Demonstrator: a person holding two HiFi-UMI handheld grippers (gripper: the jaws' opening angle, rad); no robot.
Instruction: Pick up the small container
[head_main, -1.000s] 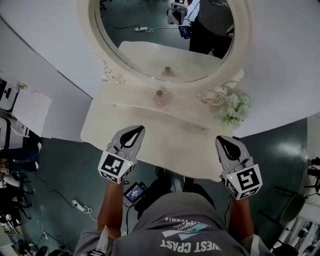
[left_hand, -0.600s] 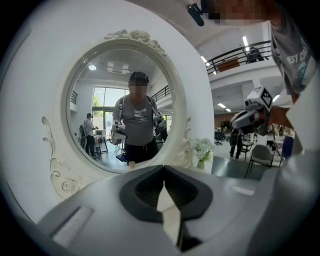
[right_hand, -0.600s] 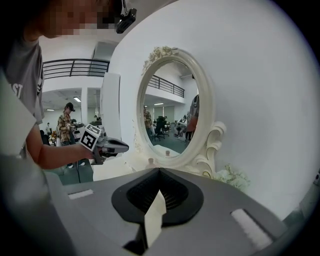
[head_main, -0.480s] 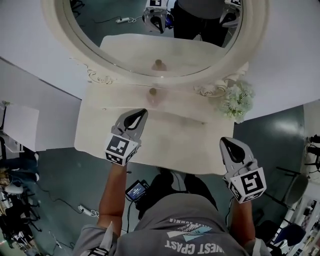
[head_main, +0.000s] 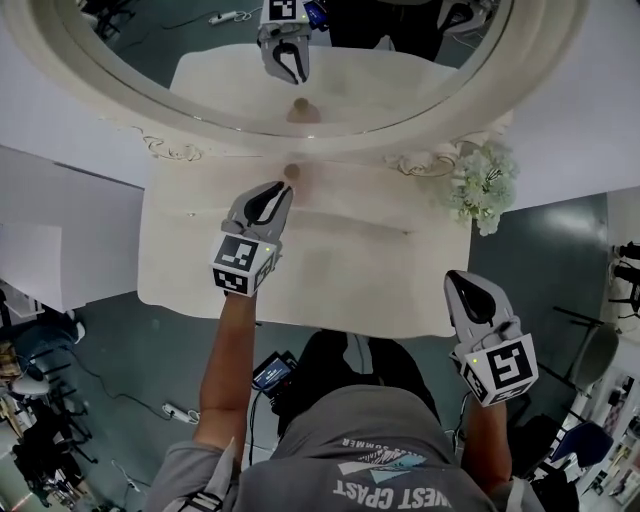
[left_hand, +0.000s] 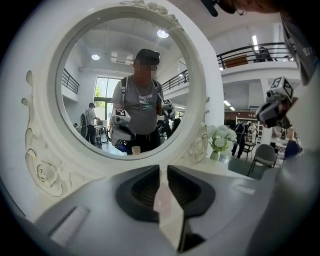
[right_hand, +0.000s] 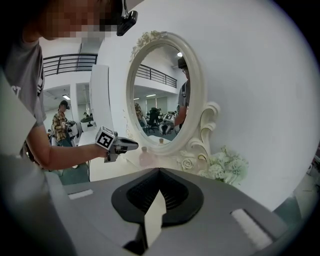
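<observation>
The step in hand is the approach: the left tongs (head_main: 277, 193) are lined up on the small container (head_main: 291, 174), and nothing has been gripped. The container, a pale pink bottle with a brownish cap, stands upright on the surface (head_main: 340, 265) just ahead of the left tongs' tips. Beyond it is the oval mirror (head_main: 150, 125). In the left gripper view the tongs (left_hand: 162, 172) are a little apart and opening, and a pinkish shape (left_hand: 162, 197) shows through the narrow gap. I take that to be the container, ahead of the pads and not pressed by them.

The next move likely calls for a wider gap, since the present one looks too narrow for the bottle's body. The tongs would then go a short way forward so the pads sit on either side of it, and close before any lift. The bottle looks light and slim, so a nudge from one tip could tip it toward the mirror.

The left forearm reaches out over the surface, with the left tongs pointing away from the body toward the mirror. Seen from the right gripper view, their tips are just beside the container (right_hand: 145, 157).

The right tongs (head_main: 462, 285) are held back near the body, well to the right of the left pair and well apart from the container. Their tips are together with nothing between them (right_hand: 159, 172). A bunch of pale flowers (head_main: 483, 180) stands well ahead of them.
</observation>
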